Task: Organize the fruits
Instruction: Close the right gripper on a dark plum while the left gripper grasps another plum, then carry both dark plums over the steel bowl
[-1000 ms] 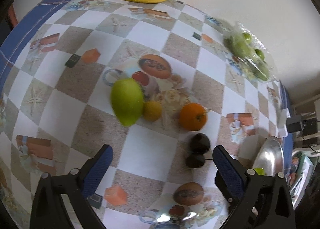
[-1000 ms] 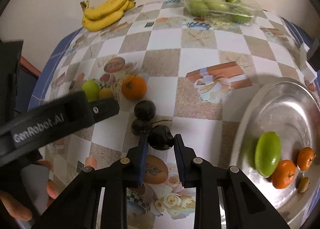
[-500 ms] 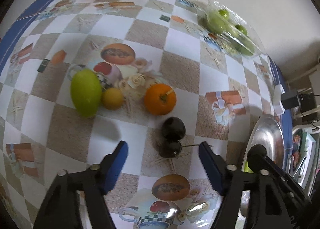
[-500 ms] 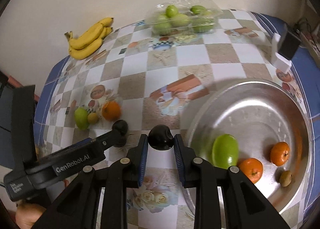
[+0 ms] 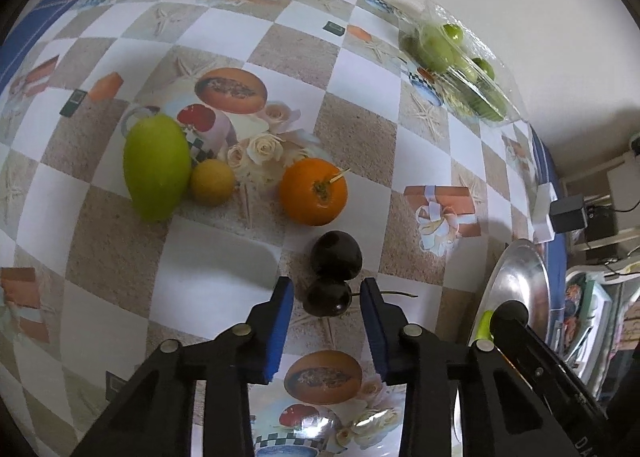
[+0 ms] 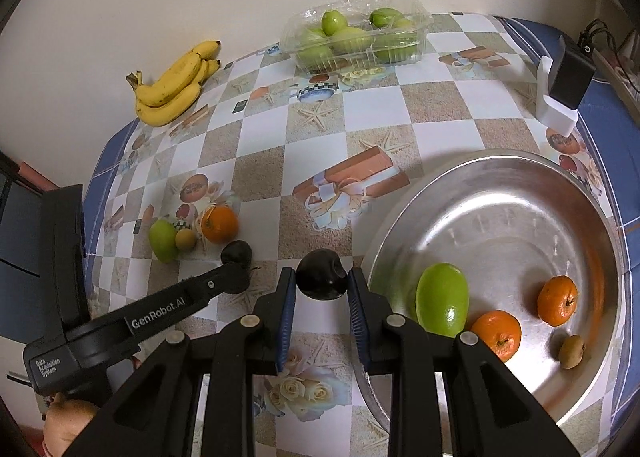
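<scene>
My right gripper [image 6: 322, 286] is shut on a dark plum [image 6: 321, 275] and holds it above the table just left of the metal bowl [image 6: 500, 169]. The bowl holds a green mango [image 6: 442, 299], two oranges [image 6: 496, 333] and a small yellow fruit [image 6: 572, 351]. My left gripper [image 5: 326, 299] is open, its fingers on either side of a dark plum [image 5: 327, 297] on the table; a gap shows on both sides. A second dark plum [image 5: 337, 255] touches it behind. Further back lie an orange [image 5: 313, 191], a small yellow fruit [image 5: 212, 182] and a green mango [image 5: 156, 166].
Bananas [image 6: 176, 85] lie at the far left by the wall. A clear plastic box of green fruit [image 6: 356, 35] stands at the back. A black device on a white stand [image 6: 564, 85] is at the right. The bowl's rim [image 5: 516, 285] shows right of my left gripper.
My right gripper carried its plum rightward and higher, up to the bowl's left rim. My left gripper moved forward and narrowed around the nearest dark plum.
</scene>
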Demonstrator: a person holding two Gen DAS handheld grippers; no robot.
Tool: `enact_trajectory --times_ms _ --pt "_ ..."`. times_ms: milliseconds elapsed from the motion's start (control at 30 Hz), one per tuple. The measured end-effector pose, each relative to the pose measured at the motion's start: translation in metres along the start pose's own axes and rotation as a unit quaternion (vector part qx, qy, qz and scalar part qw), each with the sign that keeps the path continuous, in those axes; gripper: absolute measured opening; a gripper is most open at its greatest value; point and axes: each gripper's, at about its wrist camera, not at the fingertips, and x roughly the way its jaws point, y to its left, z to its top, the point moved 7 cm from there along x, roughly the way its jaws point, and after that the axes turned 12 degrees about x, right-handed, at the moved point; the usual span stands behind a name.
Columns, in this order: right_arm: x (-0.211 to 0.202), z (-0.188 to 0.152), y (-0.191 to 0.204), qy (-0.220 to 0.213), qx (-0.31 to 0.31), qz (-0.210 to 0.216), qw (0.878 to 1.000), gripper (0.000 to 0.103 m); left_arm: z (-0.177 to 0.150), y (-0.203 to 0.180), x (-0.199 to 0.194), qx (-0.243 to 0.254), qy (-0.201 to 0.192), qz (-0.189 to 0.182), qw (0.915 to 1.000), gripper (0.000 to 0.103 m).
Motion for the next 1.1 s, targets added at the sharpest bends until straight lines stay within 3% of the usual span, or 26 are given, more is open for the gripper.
enact_trajectory --times_ms 667,1100 --pt "-0.002 0.002 -0.001 0.001 0.004 0.008 1.000 0.027 -0.004 -0.003 0.006 0.000 0.010 -0.002 0.9999 0.026" --pt "-0.005 0.008 -0.018 -0.006 0.028 0.005 1.000 0.027 0.004 -0.019 -0.014 0.015 -0.017 -0.008 0.9997 0.026"
